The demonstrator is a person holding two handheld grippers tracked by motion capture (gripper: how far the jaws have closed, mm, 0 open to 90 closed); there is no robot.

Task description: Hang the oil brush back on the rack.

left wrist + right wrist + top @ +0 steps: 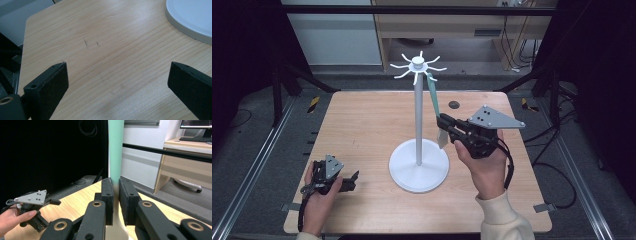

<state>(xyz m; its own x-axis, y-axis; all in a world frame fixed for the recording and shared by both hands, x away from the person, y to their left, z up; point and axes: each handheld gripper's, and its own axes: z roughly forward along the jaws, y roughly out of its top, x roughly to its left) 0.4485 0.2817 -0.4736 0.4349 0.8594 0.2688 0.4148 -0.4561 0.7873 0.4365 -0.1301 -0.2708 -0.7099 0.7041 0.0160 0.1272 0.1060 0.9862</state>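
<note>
Green strip clamped at the hook stand

Right gripper [443,121] sits raised above the table [362,130], to the right of the white stand's pole [418,120], jaws pointing left toward it. Jaws are closed on a long, flat, mint-green strip [432,97]. Right gripper view confirms this: both black pads press flat on the strip [116,152] from either side, and below the pads the strip turns cream and widens. In the high view the strip's upper end reaches a prong of the stand's hook crown [417,64]; whether it hangs on the prong or only touches it cannot be told. Strip runs down and slightly right from there, clear of the pole. Stand's round base [419,165] rests mid-table.

Left gripper [353,177] lies low at the table's near left corner, well apart from the stand. Jaws stand wide apart with bare wood between them [117,75]; edge of the white base [185,27] is visible at upper right of that view
</note>
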